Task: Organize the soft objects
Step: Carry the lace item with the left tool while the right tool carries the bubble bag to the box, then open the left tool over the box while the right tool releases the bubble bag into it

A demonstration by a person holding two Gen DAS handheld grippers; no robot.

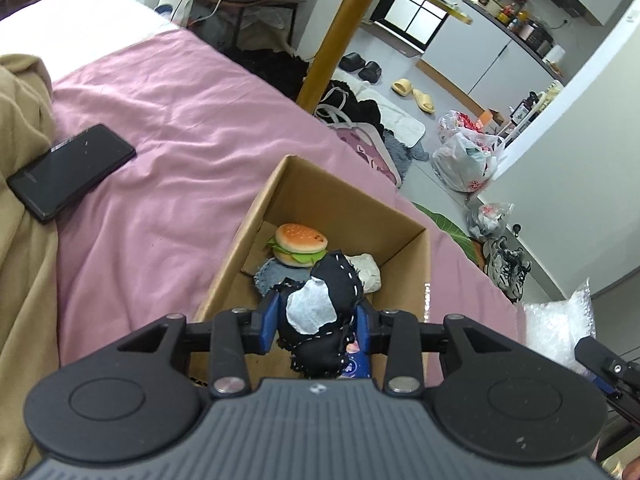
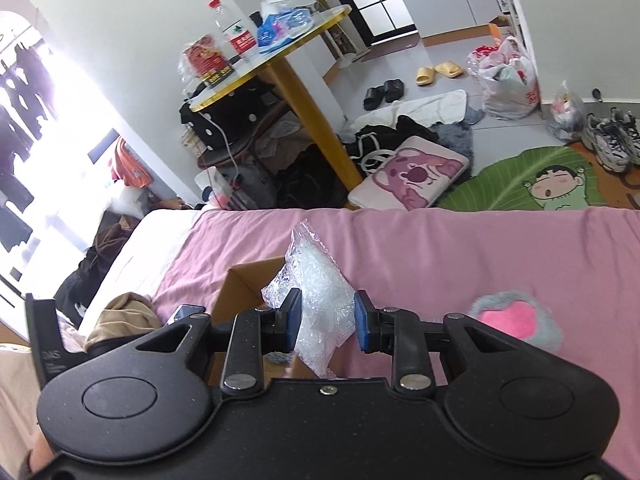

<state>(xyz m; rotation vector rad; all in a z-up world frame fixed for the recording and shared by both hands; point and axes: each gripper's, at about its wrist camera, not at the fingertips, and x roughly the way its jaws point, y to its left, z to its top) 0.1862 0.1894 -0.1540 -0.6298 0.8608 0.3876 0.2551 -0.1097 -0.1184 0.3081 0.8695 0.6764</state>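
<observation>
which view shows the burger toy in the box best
The left wrist view. It looks down into the cardboard box, where the burger toy sits in plain sight beyond the black and white plush in the left gripper. The right wrist view shows only a box corner, no burger.

The black stitched soft toy (image 1: 320,312) hides the near floor of the cardboard box (image 1: 408,248), and a blue packet (image 1: 356,366) beneath it shows only a corner — its print is unreadable. Behind the toy, a grey fabric piece (image 1: 266,276) and a pale bundle (image 1: 366,270) are half covered. In the right view the box (image 2: 244,292) shows just one corner — the clear plastic bag (image 2: 320,300) masks the rest.
</observation>
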